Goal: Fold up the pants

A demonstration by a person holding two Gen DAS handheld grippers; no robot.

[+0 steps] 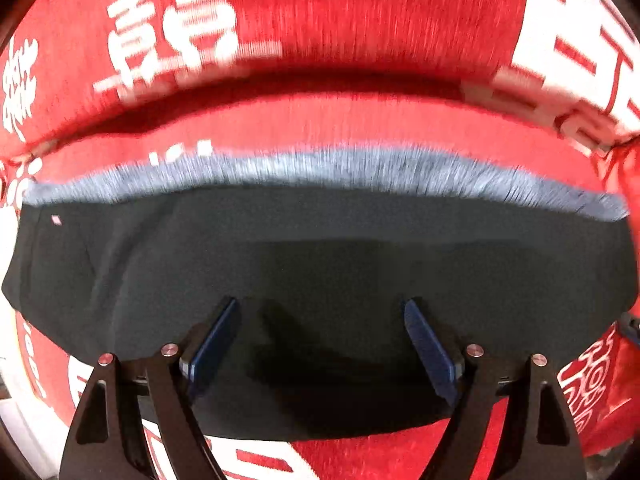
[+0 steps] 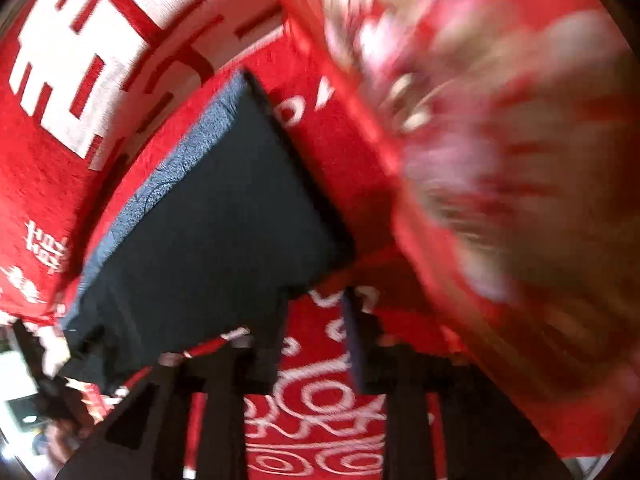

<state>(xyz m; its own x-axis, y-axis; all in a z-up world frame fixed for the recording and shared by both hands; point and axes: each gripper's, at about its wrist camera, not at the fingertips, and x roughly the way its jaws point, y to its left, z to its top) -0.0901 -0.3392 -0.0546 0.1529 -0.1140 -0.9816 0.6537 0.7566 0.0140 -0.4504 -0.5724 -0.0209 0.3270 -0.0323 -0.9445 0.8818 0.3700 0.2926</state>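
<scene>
pants folded, flat on red cover, grey band at 12 | left tongs released above | right tongs released at 5 | I press flat, square edges

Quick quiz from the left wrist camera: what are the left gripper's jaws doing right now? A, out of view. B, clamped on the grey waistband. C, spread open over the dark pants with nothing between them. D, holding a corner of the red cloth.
C: the left gripper has its jaws wide apart above the dark pants, with only flat fabric in the gap, short of the grey waistband.
</scene>
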